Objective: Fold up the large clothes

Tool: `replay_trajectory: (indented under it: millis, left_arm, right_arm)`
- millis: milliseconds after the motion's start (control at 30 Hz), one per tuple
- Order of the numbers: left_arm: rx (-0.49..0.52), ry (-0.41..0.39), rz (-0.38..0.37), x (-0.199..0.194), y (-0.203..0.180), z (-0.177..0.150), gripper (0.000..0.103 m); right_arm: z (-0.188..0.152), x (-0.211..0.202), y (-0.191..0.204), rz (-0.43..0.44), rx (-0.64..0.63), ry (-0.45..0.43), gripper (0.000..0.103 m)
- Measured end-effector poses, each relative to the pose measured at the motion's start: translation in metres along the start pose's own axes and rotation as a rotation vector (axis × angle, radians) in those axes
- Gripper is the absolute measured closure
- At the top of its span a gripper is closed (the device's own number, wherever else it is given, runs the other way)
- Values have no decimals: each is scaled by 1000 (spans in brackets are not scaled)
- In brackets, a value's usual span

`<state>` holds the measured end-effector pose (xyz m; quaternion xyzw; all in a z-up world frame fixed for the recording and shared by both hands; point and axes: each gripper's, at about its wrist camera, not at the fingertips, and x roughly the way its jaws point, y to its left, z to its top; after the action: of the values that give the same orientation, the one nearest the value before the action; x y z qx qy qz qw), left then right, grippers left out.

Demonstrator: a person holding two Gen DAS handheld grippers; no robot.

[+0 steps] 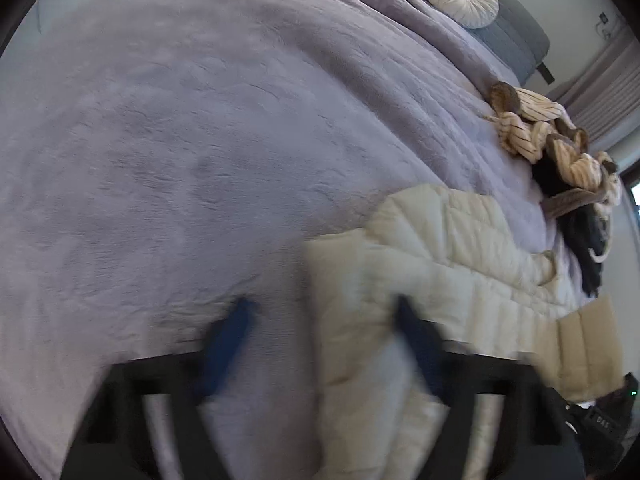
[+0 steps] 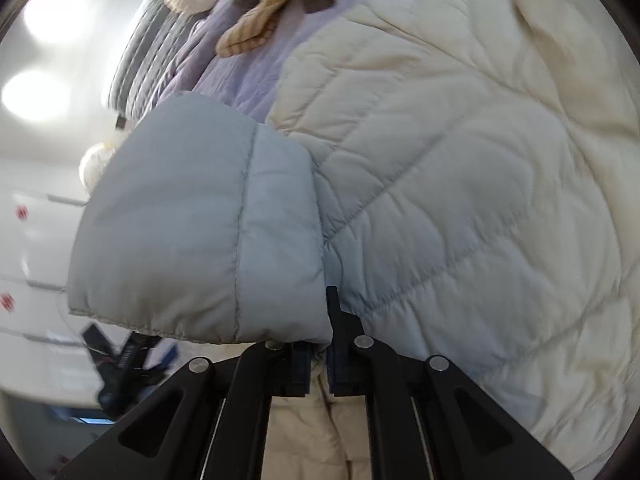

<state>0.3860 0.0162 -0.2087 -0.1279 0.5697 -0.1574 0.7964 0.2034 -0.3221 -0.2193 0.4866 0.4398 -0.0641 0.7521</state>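
Jacket, cream quilted, pinched at cuff by our right gripper; only left view shows our left gripper parted, straddling jacket edge on lilac blanket.
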Motion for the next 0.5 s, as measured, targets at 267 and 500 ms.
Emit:
replay_trajectory:
  millis: [267, 500]
  left_arm:
    - [111, -9, 15, 0, -17, 4, 73]
    - [132, -28, 53, 0, -20, 3, 72]
  right_arm:
    - [17, -18, 17, -107, -43, -116, 100]
    - [-6, -10, -27, -64, 149, -88, 101]
